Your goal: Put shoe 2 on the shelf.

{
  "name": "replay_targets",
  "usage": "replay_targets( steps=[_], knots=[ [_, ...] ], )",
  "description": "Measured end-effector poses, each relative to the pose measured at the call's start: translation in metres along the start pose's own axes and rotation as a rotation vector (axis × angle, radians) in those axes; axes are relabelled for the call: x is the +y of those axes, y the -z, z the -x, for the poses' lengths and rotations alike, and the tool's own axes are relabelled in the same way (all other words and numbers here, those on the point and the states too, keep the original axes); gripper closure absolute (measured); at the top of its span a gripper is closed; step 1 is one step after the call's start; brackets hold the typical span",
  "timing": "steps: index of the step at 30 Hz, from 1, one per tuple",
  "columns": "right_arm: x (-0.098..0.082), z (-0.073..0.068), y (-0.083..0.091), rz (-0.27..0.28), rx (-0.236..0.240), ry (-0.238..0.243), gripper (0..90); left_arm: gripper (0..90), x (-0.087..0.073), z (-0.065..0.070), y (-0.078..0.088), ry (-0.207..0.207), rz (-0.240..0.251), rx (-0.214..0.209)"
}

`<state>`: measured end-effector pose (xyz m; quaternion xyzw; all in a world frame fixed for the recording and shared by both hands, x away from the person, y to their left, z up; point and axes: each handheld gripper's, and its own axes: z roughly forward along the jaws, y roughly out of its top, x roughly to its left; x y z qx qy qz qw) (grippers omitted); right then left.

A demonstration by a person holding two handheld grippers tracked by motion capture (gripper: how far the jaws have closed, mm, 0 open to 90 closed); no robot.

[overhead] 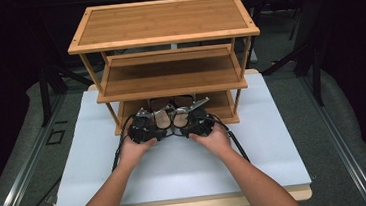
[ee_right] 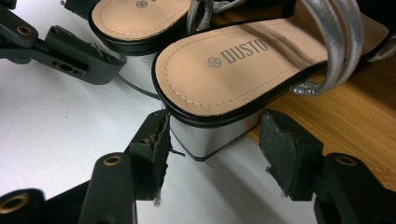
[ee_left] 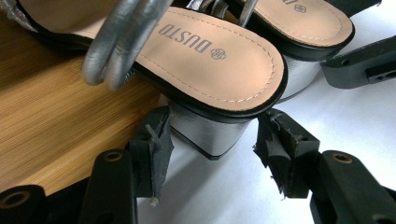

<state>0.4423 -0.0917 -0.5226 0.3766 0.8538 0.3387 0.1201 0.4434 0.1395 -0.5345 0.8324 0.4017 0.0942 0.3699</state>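
Two sandals with tan insoles, silver straps and silver block heels lie side by side, toes on the bottom shelf [overhead: 222, 110] of a wooden rack, heels out over the white mat. My left gripper [ee_left: 210, 140] is shut on the heel of the left sandal [ee_left: 210, 60], both pads pressing its sides. Around the heel of the right sandal [ee_right: 243, 70] stands my right gripper [ee_right: 212, 140]; one pad touches it and the other stands a little off. In the high view the left gripper [overhead: 156, 121] and right gripper [overhead: 183, 119] sit close together at the rack's front.
The three-tier bamboo rack [overhead: 163, 19] stands at the back of the white mat [overhead: 176, 169]; its top and middle shelves are bare. The shelf's front edge [ee_right: 327, 130] lies just beyond my jaws. Each gripper view shows the other gripper close by. Dark floor surrounds the table.
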Motion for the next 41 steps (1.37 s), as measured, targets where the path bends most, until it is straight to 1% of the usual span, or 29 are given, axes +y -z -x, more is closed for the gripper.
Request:
replay_targets(
  steps=[5,7,9,10,11,15,17,18,19,20,21,22,23,24,25,26,27,29,31,33,34,35,36,37,39,41],
  knots=[
    [0.0,0.0,0.001,-0.002,0.006,0.003,42.6,45.1,0.0,0.0,0.001,-0.006,-0.004,0.002],
    [0.0,0.0,0.002,-0.002,0.003,-0.003,42.3,45.1,0.0,0.001,0.002,-0.004,0.0,0.004],
    [0.0,0.001,0.004,0.0,0.012,-0.004,42.0,45.1,-0.001,0.001,0.004,-0.005,0.005,0.003],
    [-0.001,0.0,0.005,-0.001,0.02,-0.005,41.9,45.0,-0.002,0.002,0.006,-0.005,0.007,0.001],
    [-0.001,-0.001,0.008,-0.003,0.022,0.004,41.7,45.0,-0.003,0.002,0.007,-0.007,0.009,0.001],
    [-0.004,-0.005,0.021,-0.023,0.002,0.027,41.5,44.8,-0.008,0.0,0.018,-0.001,0.016,0.001],
    [-0.009,-0.006,0.027,-0.014,-0.002,0.018,41.5,44.7,-0.012,0.0,0.024,0.022,0.03,0.0],
    [-0.011,-0.006,0.029,-0.024,0.003,0.016,41.5,44.5,-0.014,-0.001,0.029,0.014,0.028,0.004],
    [-0.014,-0.006,0.032,-0.037,0.006,0.022,41.5,44.5,-0.016,-0.002,0.031,0.018,0.039,0.001],
    [-0.018,-0.007,0.036,-0.042,-0.015,0.024,41.6,44.5,-0.017,-0.001,0.034,0.023,0.043,-0.001],
    [-0.02,-0.006,0.038,-0.041,-0.019,0.028,41.6,44.5,-0.019,-0.001,0.037,0.018,0.042,0.002],
    [-0.023,-0.006,0.041,-0.046,-0.015,0.02,41.6,44.5,-0.022,-0.001,0.04,0.021,0.048,0.0],
    [-0.026,-0.006,0.044,-0.055,-0.022,0.019,41.6,44.5,-0.024,-0.001,0.043,0.025,0.052,-0.003],
    [-0.029,-0.005,0.046,-0.048,-0.005,0.02,41.6,44.5,-0.027,0.0,0.047,0.024,0.05,-0.001],
    [-0.033,-0.005,0.05,-0.054,-0.028,0.021,41.6,44.5,-0.03,0.001,0.049,0.022,0.051,-0.001],
    [-0.036,-0.004,0.052,-0.053,-0.025,0.021,41.5,44.5,-0.033,0.001,0.051,0.017,0.055,-0.003],
    [-0.038,-0.005,0.053,-0.058,-0.038,0.019,41.6,44.5,-0.035,0.002,0.054,0.019,0.049,-0.003],
    [-0.045,-0.003,0.057,-0.058,-0.033,0.015,41.6,44.5,-0.043,0.003,0.058,0.014,0.052,-0.003],
    [-0.051,-0.002,0.059,-0.059,-0.029,0.003,41.5,44.5,-0.048,0.003,0.062,0.024,0.045,0.0],
    [-0.055,-0.002,0.059,-0.062,-0.032,0.004,41.4,44.4,-0.055,0.002,0.067,0.04,0.051,0.001],
    [-0.058,-0.003,0.06,-0.065,-0.039,0.013,41.3,44.2,-0.058,0.002,0.068,0.042,0.053,0.003],
    [-0.059,-0.003,0.061,-0.062,-0.038,0.012,41.3,44.3,-0.06,0.002,0.069,0.041,0.052,0.004],
    [-0.061,-0.003,0.062,-0.06,-0.039,0.01,41.3,44.1,-0.064,0.002,0.071,0.049,0.051,0.006],
    [-0.064,-0.004,0.064,-0.056,-0.036,0.007,41.3,43.9,-0.066,0.002,0.072,0.045,0.049,0.007],
    [-0.067,-0.005,0.066,-0.05,-0.027,0.0,41.3,43.2,-0.071,0.002,0.074,0.045,0.05,0.015],
    [-0.07,-0.006,0.069,-0.047,-0.023,-0.005,41.2,42.0,-0.075,0.001,0.078,0.037,0.049,0.034]
  ],
)
